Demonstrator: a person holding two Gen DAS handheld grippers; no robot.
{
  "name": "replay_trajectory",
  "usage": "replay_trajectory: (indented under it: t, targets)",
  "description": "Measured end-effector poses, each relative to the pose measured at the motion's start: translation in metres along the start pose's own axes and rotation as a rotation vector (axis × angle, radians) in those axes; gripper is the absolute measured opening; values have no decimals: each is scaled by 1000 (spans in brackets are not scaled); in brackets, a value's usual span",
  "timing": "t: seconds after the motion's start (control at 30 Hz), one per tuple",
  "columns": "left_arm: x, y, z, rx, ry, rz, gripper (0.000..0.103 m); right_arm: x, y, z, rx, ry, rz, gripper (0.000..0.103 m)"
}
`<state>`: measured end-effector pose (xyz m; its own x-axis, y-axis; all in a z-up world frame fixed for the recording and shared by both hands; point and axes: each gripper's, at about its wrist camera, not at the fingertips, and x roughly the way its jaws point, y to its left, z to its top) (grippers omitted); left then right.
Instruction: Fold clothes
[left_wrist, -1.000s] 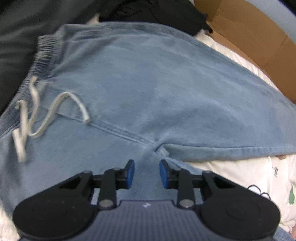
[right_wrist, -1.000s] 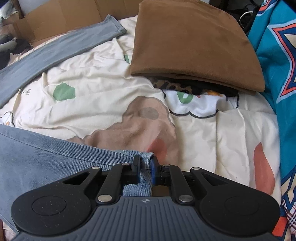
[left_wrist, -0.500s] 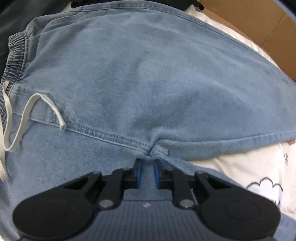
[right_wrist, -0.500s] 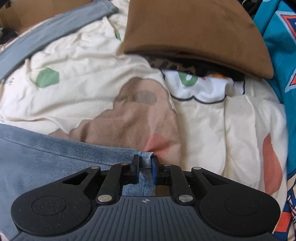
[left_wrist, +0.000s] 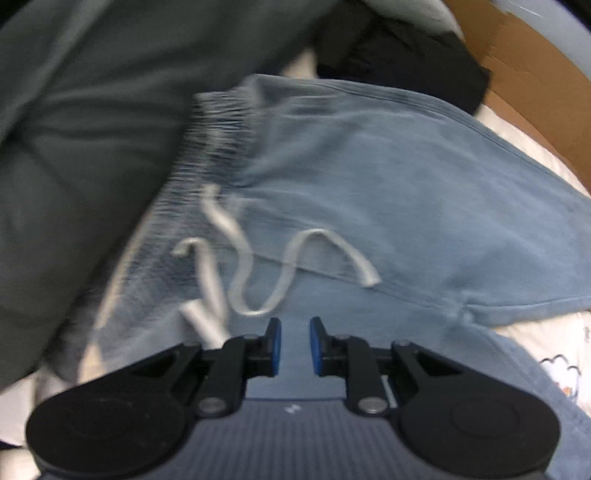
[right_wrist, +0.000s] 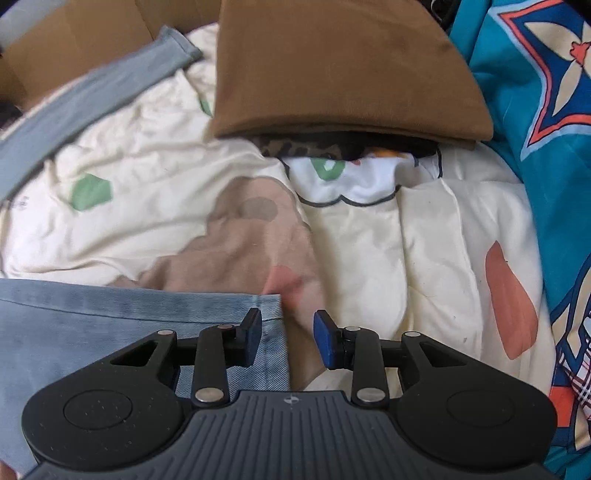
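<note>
Light blue jeans (left_wrist: 388, 177) lie spread on the bed, with an elastic waistband (left_wrist: 207, 147) and a white drawstring (left_wrist: 280, 273). My left gripper (left_wrist: 295, 332) hovers over the denim just below the drawstring. Its jaws are opening a little, a narrow gap shows between the pads and nothing is pinched. In the right wrist view one jeans leg (right_wrist: 110, 325) ends at its hem (right_wrist: 271, 306). My right gripper (right_wrist: 288, 326) is opening there: the hem corner lies by the left finger and the pads do not press it. The other leg (right_wrist: 92, 96) stretches away at the upper left.
A folded brown garment (right_wrist: 340, 66) tops a small pile at the back, on the cream printed sheet (right_wrist: 443, 240). A teal patterned blanket (right_wrist: 535, 110) runs along the right. Cardboard (left_wrist: 517, 66), a black garment (left_wrist: 399, 55) and a dark grey-green garment (left_wrist: 74, 147) border the waistband side.
My left gripper let go of the crotch seam and swung over to the drawstring and waistband. My right gripper opened and released the leg hem, which now lies flat on the sheet.
</note>
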<state>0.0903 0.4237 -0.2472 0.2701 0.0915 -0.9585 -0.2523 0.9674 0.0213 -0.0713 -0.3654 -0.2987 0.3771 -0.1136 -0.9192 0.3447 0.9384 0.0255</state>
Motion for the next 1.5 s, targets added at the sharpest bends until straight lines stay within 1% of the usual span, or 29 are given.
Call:
replay_trajectory:
  t: [0.07, 0.13, 0.27, 0.37, 0.43, 0.5, 0.57, 0.6, 0.7, 0.83, 0.97, 1.03, 1.13, 1.2, 1.23, 1.27, 1.33, 1.43, 1.47, 1.5]
  targets:
    - [-3, 15, -5, 3, 9, 24, 18, -7, 1, -3, -9, -7, 8, 38]
    - [-2, 31, -11, -20, 27, 34, 19, -12, 0, -5, -7, -5, 27, 38]
    - [18, 54, -27, -87, 94, 77, 18, -16, 5, -12, -5, 23, 72, 38]
    - [30, 63, -36, -130, 116, 75, 16, -19, 11, -18, -21, 44, 102, 38]
    - [39, 65, -39, -142, 124, 74, 16, -21, 15, -22, -33, 60, 119, 38]
    - [50, 68, -39, -159, 133, 96, 14, -20, 18, -26, -43, 89, 130, 38]
    - [58, 75, -39, -182, 141, 128, 8, -20, 22, -30, -57, 107, 134, 38]
    - [62, 79, -38, -195, 144, 145, 3, -20, 24, -33, -65, 116, 134, 38]
    - [70, 92, -40, -228, 142, 168, 3, -18, 31, -40, -75, 150, 140, 38]
    - [74, 100, -39, -221, 135, 187, 3, -10, 37, -57, -85, 210, 127, 38]
    - [69, 97, -35, -181, 158, 184, 3, 0, 41, -73, -124, 296, 103, 38]
    - [57, 96, -33, -185, 157, 172, 3, 1, 42, -78, -132, 304, 103, 38]
    - [35, 86, -33, -162, 135, 104, 9, 2, 43, -83, -114, 309, 103, 38]
    - [28, 78, -35, -124, 146, 47, 9, 3, 45, -84, -116, 314, 104, 38]
    - [27, 76, -38, -114, 157, 42, 9, 3, 47, -85, -132, 315, 103, 38]
    - [26, 74, -40, -106, 168, 41, 9, 2, 50, -85, -149, 316, 102, 38]
    - [28, 76, -45, -104, 190, 63, 9, -1, 51, -85, -162, 312, 106, 38]
    - [35, 85, -54, -134, 223, 84, 8, -5, 49, -86, -153, 304, 114, 38]
    - [38, 88, -57, -136, 230, 91, 6, -6, 48, -87, -145, 302, 116, 39]
    - [41, 91, -60, -133, 233, 96, 3, -7, 47, -88, -137, 300, 119, 39]
